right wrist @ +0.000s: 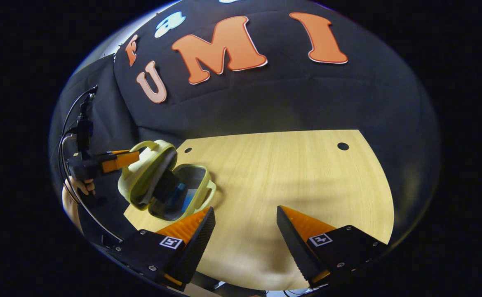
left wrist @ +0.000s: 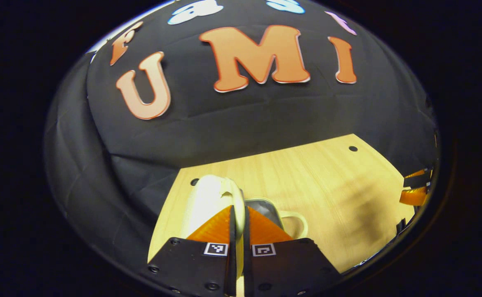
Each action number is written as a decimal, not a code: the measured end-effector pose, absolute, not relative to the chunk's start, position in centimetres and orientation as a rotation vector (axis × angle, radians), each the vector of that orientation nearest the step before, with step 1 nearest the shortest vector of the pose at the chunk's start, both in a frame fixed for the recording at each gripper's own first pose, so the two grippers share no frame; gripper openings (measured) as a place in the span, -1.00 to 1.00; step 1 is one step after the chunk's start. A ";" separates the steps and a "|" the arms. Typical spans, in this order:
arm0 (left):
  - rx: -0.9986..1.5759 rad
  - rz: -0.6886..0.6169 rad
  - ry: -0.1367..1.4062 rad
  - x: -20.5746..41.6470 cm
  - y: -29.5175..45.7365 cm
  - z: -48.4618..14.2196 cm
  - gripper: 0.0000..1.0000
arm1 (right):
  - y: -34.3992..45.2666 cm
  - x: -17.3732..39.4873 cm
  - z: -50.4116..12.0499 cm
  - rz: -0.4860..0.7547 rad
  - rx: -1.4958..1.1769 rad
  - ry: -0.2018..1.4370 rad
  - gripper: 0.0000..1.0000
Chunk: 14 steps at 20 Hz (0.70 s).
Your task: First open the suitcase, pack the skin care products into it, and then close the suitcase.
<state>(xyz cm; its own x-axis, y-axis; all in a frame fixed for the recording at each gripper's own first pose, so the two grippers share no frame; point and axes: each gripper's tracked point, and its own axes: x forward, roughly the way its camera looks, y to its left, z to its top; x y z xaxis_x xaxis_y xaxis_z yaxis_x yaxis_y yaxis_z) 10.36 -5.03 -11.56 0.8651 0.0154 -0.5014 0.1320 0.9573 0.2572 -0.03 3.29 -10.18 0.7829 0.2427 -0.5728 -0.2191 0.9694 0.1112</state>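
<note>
A small pale yellow suitcase (right wrist: 142, 181) stands half open at the table's left end, its lid (left wrist: 208, 198) tilted up over the base (right wrist: 201, 194). Skin care products (right wrist: 178, 196), blue and dark, lie inside the base. In the left gripper view my left gripper (left wrist: 238, 208) is shut on the lid's rim, with the base's handle (left wrist: 296, 218) just behind it. The right gripper view shows that left gripper (right wrist: 131, 156) at the lid's top, held by a hand (right wrist: 78, 185). My right gripper (right wrist: 245, 212) hangs open over bare table, to the right of the suitcase, holding nothing.
The wooden table (right wrist: 306, 177) has small round holes (right wrist: 342, 146) near its back edge. Black cloth walls close off the back and the left. Cables (right wrist: 65, 136) run up from the left gripper. The right gripper (left wrist: 416, 189) shows at the far right of the left gripper view.
</note>
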 end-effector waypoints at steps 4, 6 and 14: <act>0.304 -0.125 0.577 10.6 -9.5 -16.4 -0.85 | 0.8 -0.4 -10.5 0.212 0.021 0.620 0.92; 0.312 -0.158 0.614 10.4 -11.0 -19.2 -0.87 | 0.0 -0.7 -10.8 0.198 0.026 0.628 0.92; 0.307 -0.198 0.760 9.0 -14.7 -29.9 -0.86 | -2.1 -1.8 -11.2 0.163 0.026 0.641 0.92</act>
